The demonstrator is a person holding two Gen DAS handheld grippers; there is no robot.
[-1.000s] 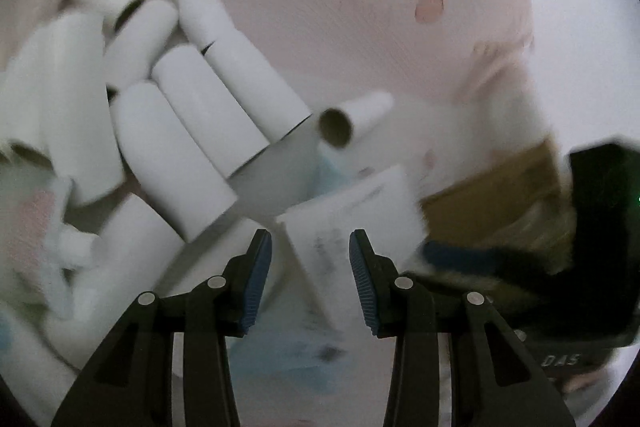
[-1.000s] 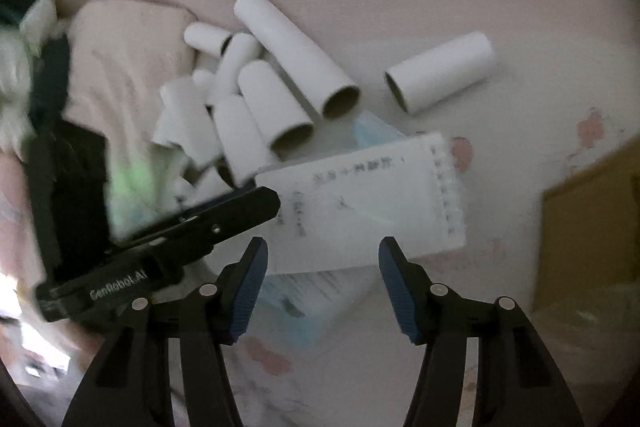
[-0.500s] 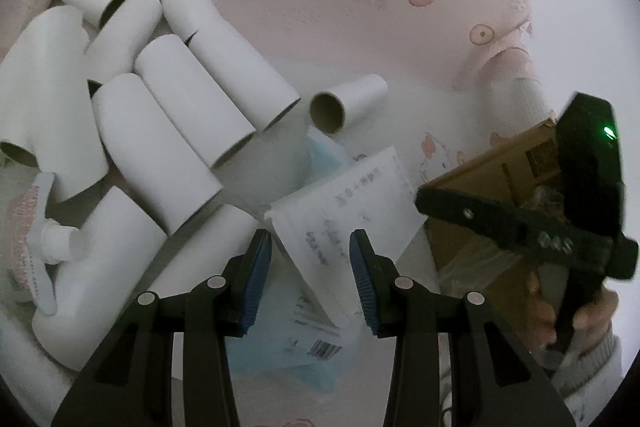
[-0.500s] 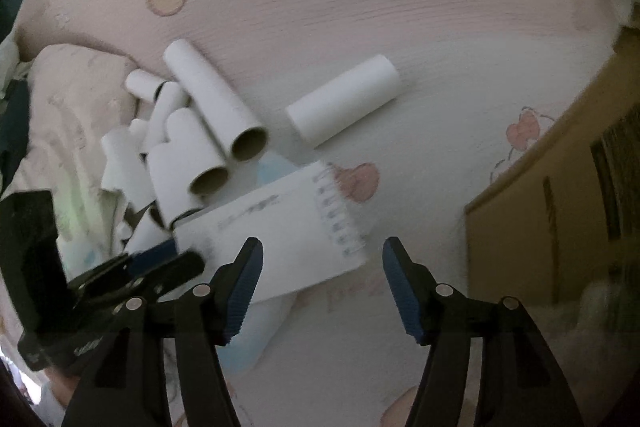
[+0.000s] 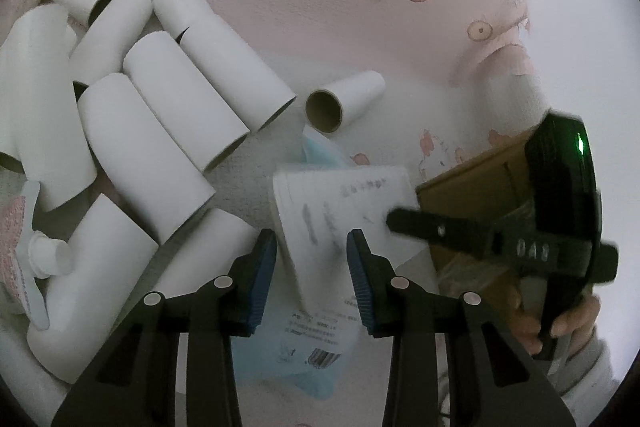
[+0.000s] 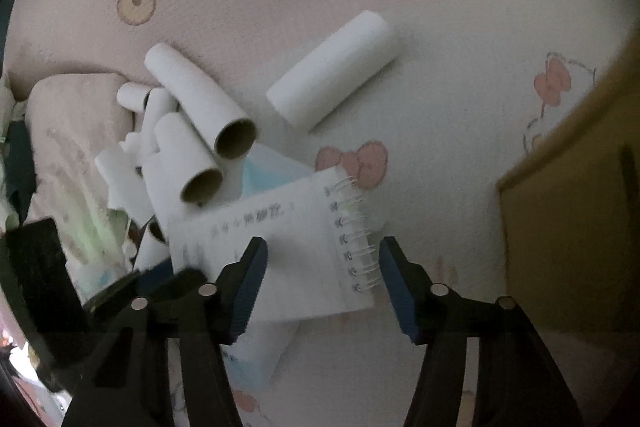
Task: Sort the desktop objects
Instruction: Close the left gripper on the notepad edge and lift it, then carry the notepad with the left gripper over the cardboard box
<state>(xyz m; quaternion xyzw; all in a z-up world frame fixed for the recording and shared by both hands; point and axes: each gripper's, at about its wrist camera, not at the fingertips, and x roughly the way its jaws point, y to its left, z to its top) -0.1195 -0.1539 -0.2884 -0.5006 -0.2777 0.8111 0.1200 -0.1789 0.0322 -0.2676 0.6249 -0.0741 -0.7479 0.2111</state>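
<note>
Spiral notepad (image 6: 296, 243) flat on pink printed surface (image 6: 440, 27), partly over a blue packet (image 6: 256, 347), beside piled white cardboard tubes (image 5: 160, 131). Right gripper (image 6: 320, 283) closing, astride the notepad's spiral edge, pads clear. Left gripper (image 5: 312, 279) closing, nothing clamped, over the notepad's corner.

White spiral notepad (image 6: 288, 247) flat (over blue packet (image 6: 256, 343)), tubes (image 5: 160, 131) heaped

A home: pink cartoon-cat bedsheet (image 5: 320, 7) under scattered clutter.
</note>
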